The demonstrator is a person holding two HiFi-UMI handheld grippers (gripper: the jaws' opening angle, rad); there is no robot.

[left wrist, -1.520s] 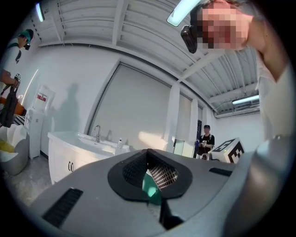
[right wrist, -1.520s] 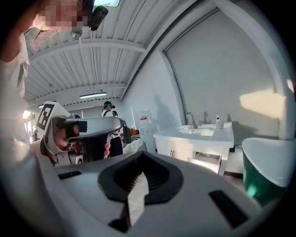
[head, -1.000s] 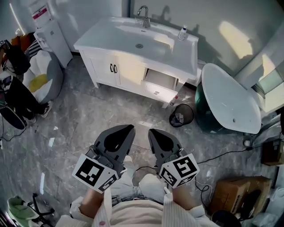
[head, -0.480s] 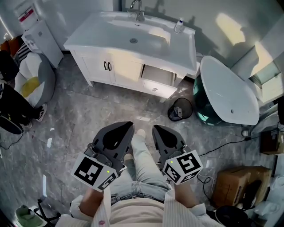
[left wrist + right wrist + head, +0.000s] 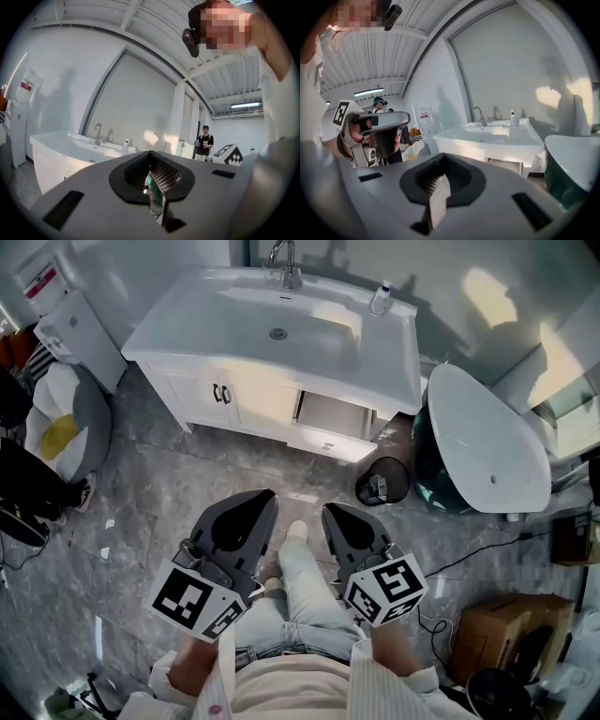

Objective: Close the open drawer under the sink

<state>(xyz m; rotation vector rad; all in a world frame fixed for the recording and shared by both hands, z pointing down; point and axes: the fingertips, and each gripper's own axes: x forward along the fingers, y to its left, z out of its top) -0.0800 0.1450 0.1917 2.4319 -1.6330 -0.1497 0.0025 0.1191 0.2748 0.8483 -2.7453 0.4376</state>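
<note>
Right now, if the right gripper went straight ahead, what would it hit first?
Probably the sink cabinet, near its open drawer; the floor between looks free, though depth is unclear.

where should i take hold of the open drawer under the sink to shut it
Go for the front panel of the drawer, at the small handle in its middle, coming straight from the room side. The panel juts out of the cabinet and faces outward, so a square push there should probably slide it in.
</note>
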